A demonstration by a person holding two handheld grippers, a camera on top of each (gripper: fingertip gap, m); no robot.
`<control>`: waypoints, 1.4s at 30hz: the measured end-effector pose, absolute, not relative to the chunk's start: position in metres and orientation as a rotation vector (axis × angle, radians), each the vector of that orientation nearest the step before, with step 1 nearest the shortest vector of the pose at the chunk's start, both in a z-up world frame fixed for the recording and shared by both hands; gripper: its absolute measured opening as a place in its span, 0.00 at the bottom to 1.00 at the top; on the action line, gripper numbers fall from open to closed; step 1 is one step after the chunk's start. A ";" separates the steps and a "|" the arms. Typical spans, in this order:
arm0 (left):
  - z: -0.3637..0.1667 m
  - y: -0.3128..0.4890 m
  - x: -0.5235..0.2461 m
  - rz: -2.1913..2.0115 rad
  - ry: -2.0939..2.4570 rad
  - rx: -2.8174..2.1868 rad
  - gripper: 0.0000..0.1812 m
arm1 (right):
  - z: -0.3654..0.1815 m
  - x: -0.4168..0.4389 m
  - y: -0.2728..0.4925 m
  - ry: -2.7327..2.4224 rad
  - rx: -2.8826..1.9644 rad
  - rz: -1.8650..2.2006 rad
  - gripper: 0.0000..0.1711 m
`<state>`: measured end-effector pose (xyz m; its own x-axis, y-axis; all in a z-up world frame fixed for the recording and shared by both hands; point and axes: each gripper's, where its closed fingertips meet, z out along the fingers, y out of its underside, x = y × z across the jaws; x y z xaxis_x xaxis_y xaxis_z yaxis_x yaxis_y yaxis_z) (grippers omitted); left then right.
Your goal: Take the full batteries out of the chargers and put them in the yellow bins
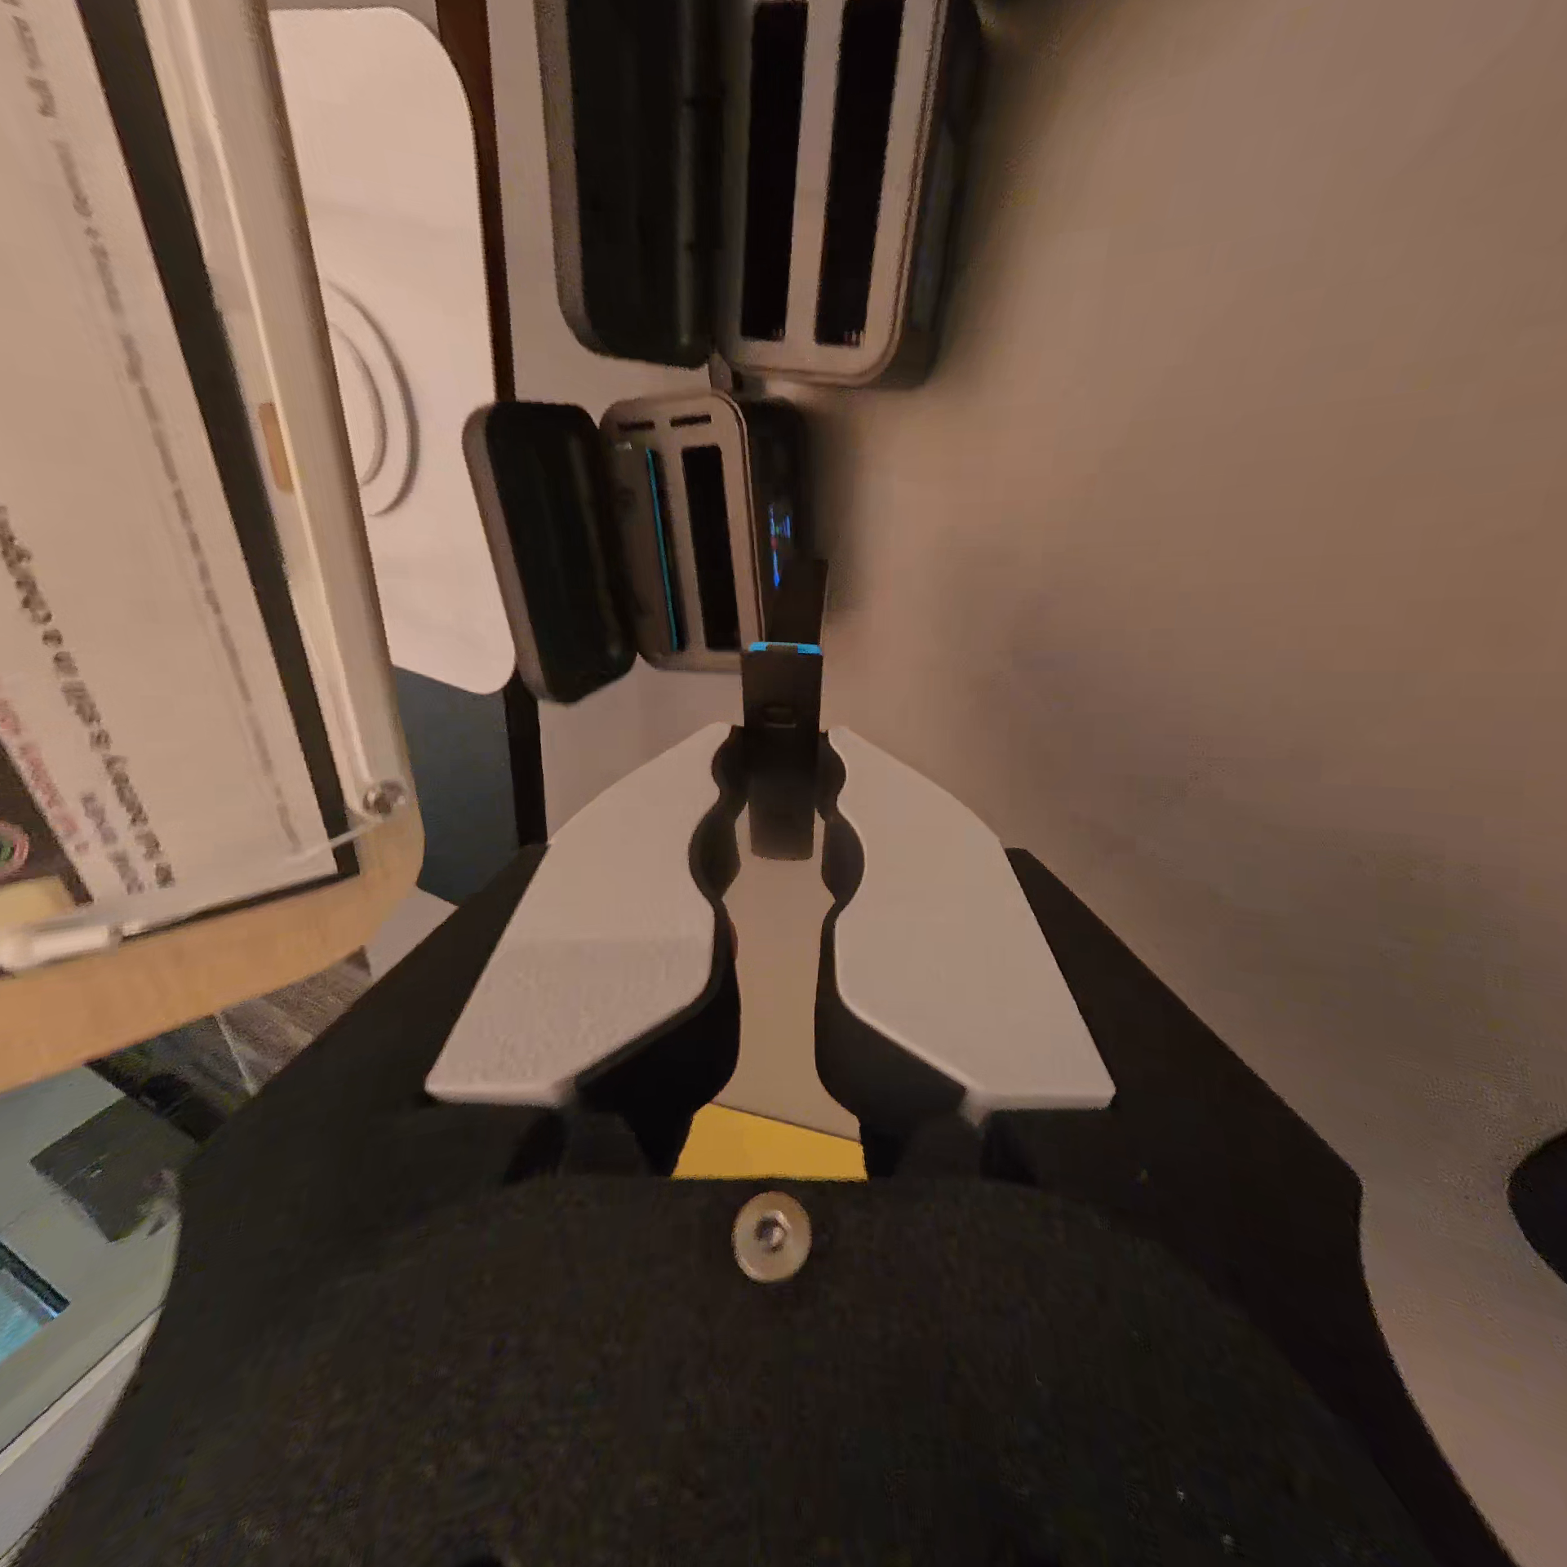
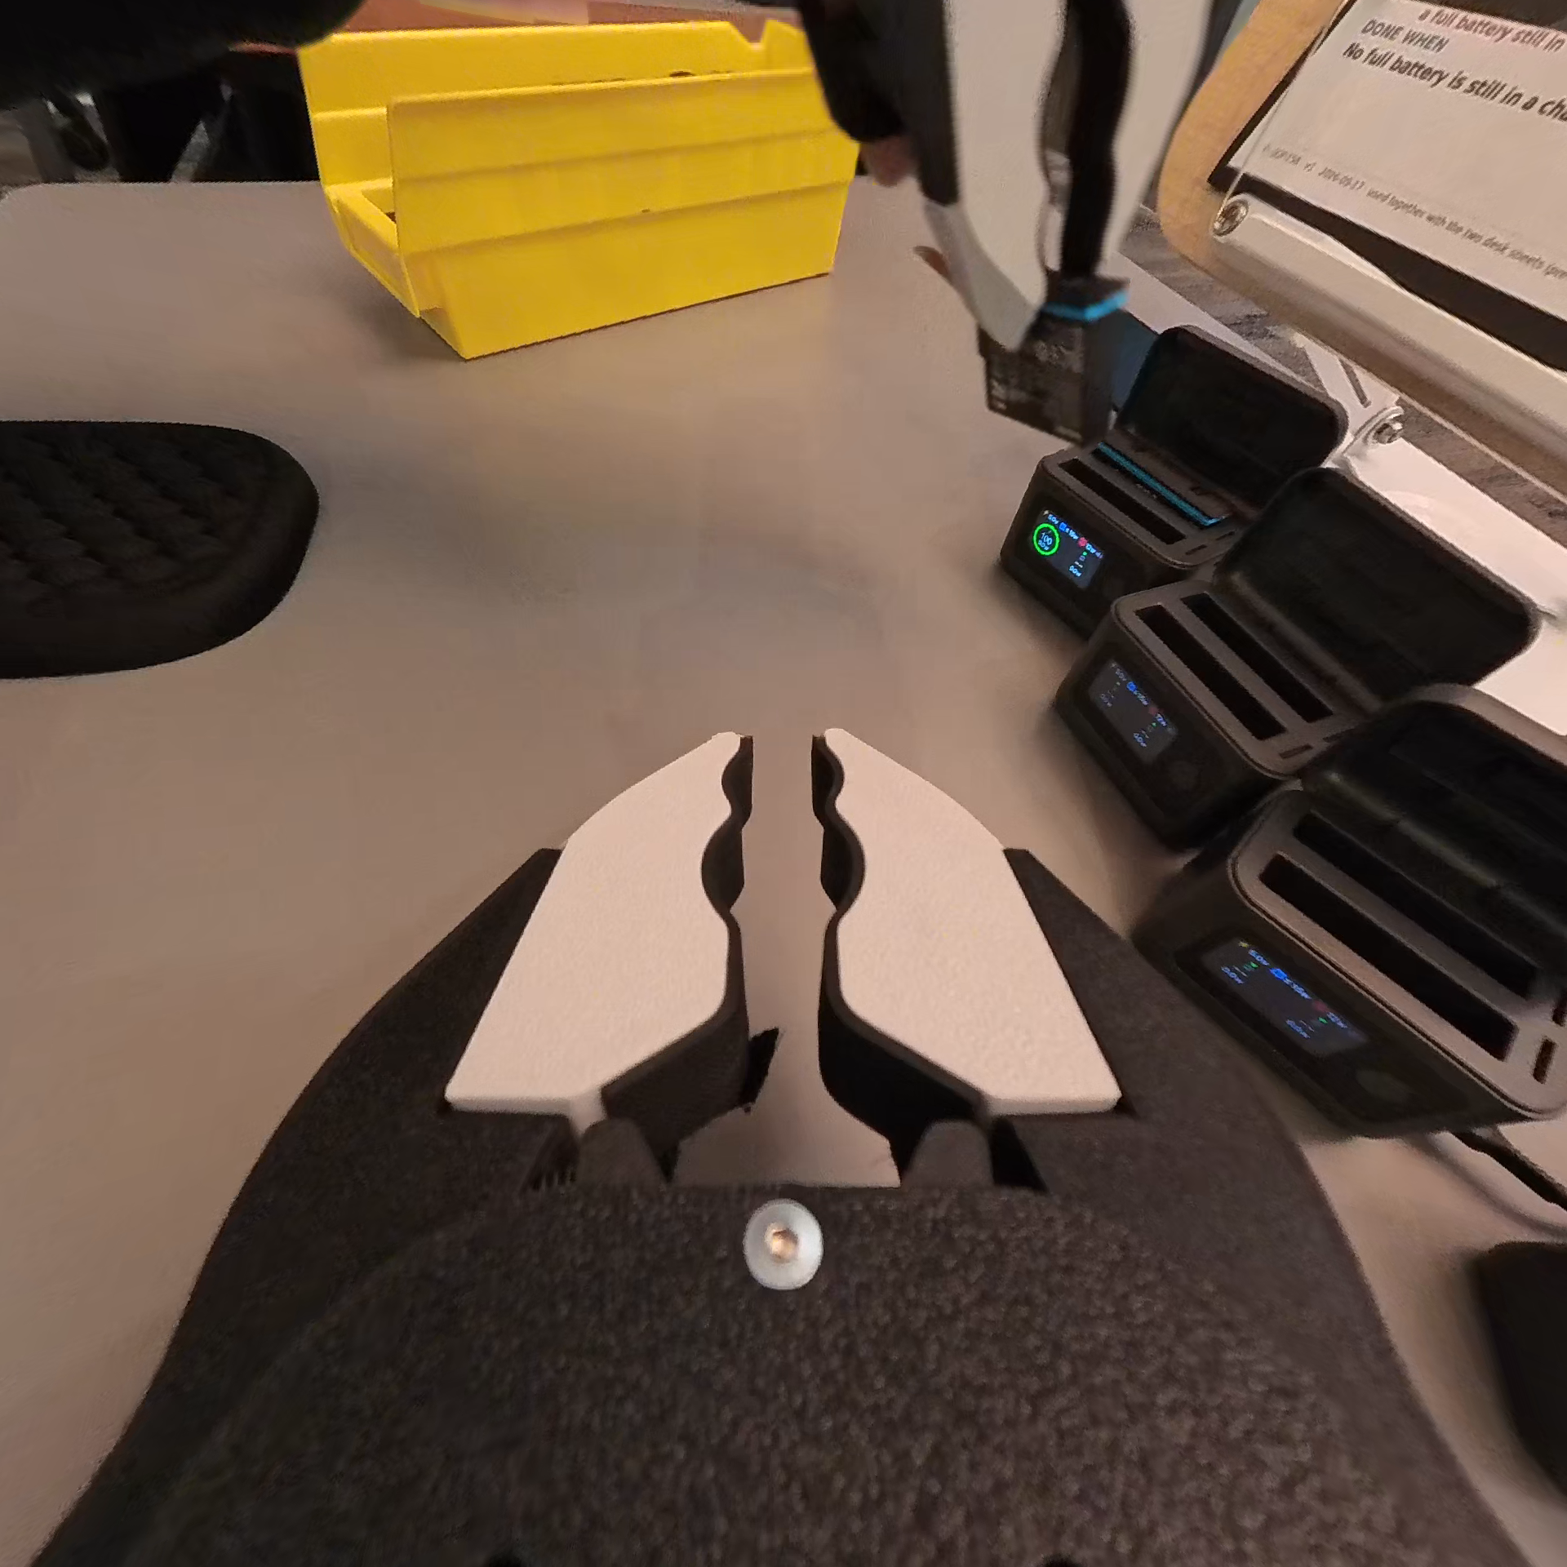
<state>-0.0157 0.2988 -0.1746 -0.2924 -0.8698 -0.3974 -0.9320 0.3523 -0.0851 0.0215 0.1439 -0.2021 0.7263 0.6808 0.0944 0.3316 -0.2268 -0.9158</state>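
Note:
My left gripper (image 1: 780, 742) points down and is shut on a black battery (image 1: 782, 691) with a blue end. It holds the battery just above the far charger (image 1: 678, 543). That charger has one more blue-edged battery (image 1: 660, 551) in a slot. In the right wrist view the left gripper (image 2: 1030, 326) holds the battery (image 2: 1047, 381) above that charger (image 2: 1094, 543), whose screen shows a green ring. My right gripper (image 2: 781, 746) hovers over the table, empty, jaws a narrow gap apart. The yellow bins (image 2: 593, 212) stand at the far side.
Two more chargers (image 2: 1204, 695) (image 2: 1357, 975) with lids open and empty slots line the right side. A wooden sign stand (image 2: 1204, 170) rises behind them. A black textured pad (image 2: 127, 543) lies at the left on the grey table (image 2: 593, 551). Spacing between my two grippers at the tips: around 15 cm.

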 end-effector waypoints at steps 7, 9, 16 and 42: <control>-0.188 0.320 0.016 0.241 2.329 -1.699 0.09 | -0.202 0.021 0.143 -0.801 -1.829 0.393 0.08; -0.192 0.323 0.018 0.234 2.352 -1.734 0.09 | -0.202 0.021 0.143 -0.802 -1.829 0.392 0.08; -0.201 0.332 0.020 0.279 2.410 -1.821 0.09 | -0.201 0.022 0.143 -0.805 -1.828 0.388 0.08; -0.216 0.332 0.032 -0.174 2.301 -1.785 0.08 | -0.200 0.023 0.143 -0.801 -1.824 0.395 0.08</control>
